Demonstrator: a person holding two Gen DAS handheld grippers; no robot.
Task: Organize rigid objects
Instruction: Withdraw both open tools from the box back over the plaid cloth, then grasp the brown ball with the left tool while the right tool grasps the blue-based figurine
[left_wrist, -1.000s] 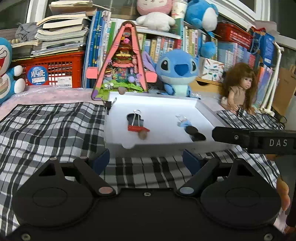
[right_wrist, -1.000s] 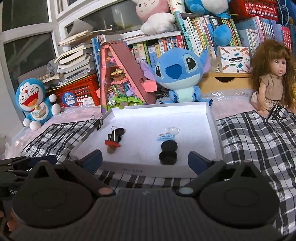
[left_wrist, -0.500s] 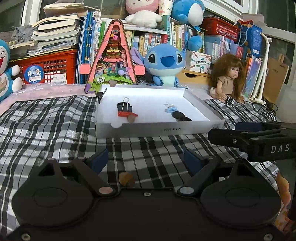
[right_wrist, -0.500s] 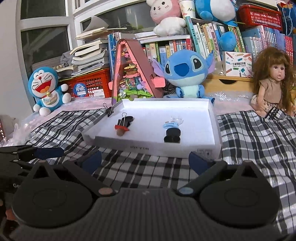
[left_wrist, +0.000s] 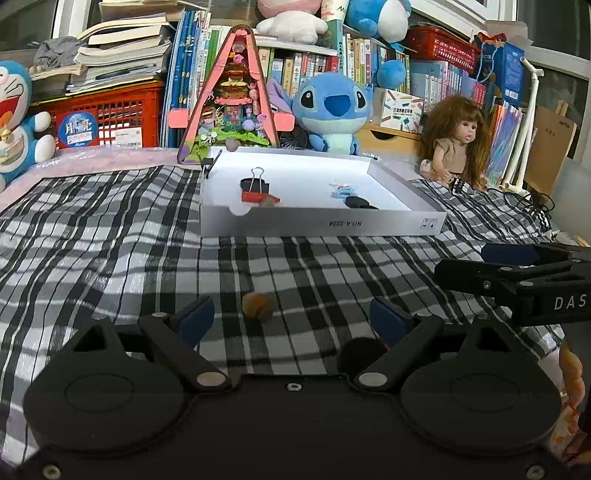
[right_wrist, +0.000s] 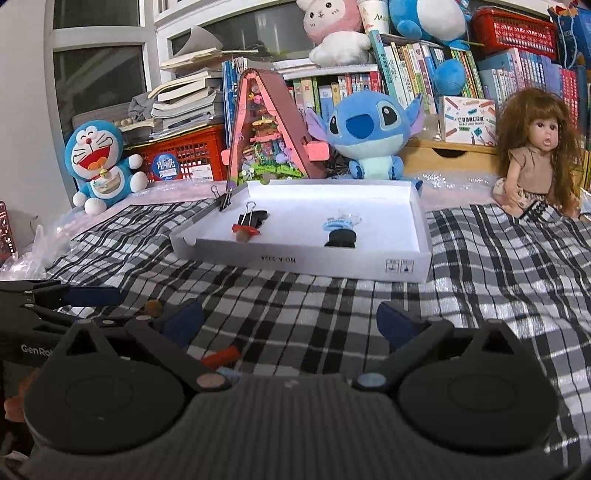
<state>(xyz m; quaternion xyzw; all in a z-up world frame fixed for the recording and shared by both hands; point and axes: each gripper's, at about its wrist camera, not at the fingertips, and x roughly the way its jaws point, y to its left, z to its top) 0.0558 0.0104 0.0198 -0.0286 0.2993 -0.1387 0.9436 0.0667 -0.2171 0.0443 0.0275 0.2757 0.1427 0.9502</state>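
Observation:
A white tray box (left_wrist: 321, 223) sits on the checked cloth ahead, holding a black binder clip (left_wrist: 255, 183), a red piece (left_wrist: 253, 196), a blue keyring (left_wrist: 343, 192) and black discs (left_wrist: 358, 202). My left gripper (left_wrist: 291, 317) is open low over the cloth. A small brown nut-like object (left_wrist: 258, 305) lies loose between its fingers, and a dark disc (left_wrist: 360, 356) lies by the right finger. My right gripper (right_wrist: 290, 321) is open too, with a red piece (right_wrist: 221, 356) on the cloth by its left finger. The box (right_wrist: 295, 260) lies beyond it.
Plush toys, a doll (right_wrist: 535, 158), a pink triangular model (left_wrist: 236, 99), books and red crates line the back. A second binder clip (right_wrist: 223, 199) grips the box's far left rim. My grippers hover side by side; the left gripper (right_wrist: 85, 291) shows at the right wrist view's edge.
Both grippers have drawn back from the box and sunk toward the cloth. The brown object, the dark disc and the red piece have come into view near the fingers.

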